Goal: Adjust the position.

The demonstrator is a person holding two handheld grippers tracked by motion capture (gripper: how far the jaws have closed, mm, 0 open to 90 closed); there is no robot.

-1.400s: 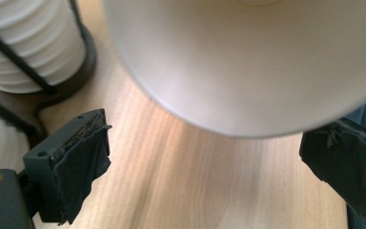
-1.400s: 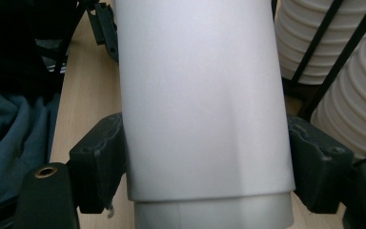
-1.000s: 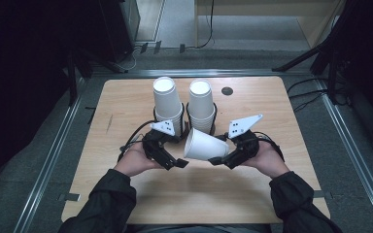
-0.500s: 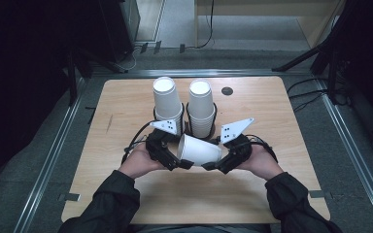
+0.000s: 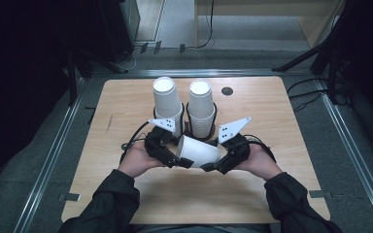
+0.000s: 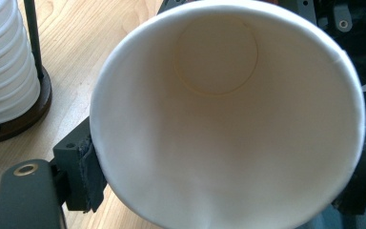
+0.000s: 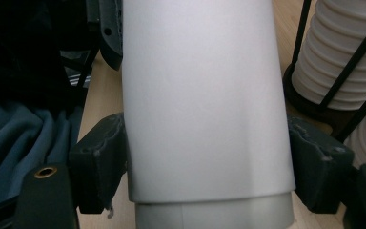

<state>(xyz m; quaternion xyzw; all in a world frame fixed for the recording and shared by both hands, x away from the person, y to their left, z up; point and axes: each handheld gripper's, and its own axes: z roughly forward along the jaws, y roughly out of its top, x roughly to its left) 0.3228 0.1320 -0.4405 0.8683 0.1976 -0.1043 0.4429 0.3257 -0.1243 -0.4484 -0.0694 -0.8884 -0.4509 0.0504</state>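
— Since a second ago, what has moved?

— Both hands have drawn together over the near middle of the table (image 5: 281, 194). The white paper cup (image 5: 200, 151) lay tilted with its mouth up and to the left, held by the right gripper (image 5: 210, 168) alone, with the left gripper (image 5: 183, 163) just beside it. Now the cup lies nearly level between the two, mouth to the left, base to the right.

— And the left jaws?

— They have just been closing, with the cup's rim between them. In the left gripper view the left gripper (image 6: 228, 191) has the cup (image 6: 228, 124) mouth-on, and the pad on the left side touches the rim's outer wall. The pad on the right side is in shadow, so I cannot tell whether it presses.

— The right one?

— In the right gripper view the right gripper (image 7: 207, 171) stands wide, both pads against the wall of the cup (image 7: 205, 95) near its base; it has hold of it.

— What stays put?

— The two cup stacks in their black wire holders, the left stack (image 5: 167, 104) and the right stack (image 5: 201, 108), just beyond the grippers. The small dark disc (image 5: 227, 91) at the far edge has not shifted either.

— Any brand, label or writing?

— None that I can read. The cup is plain white inside and out, and the grey plates on the grippers carry only small dots
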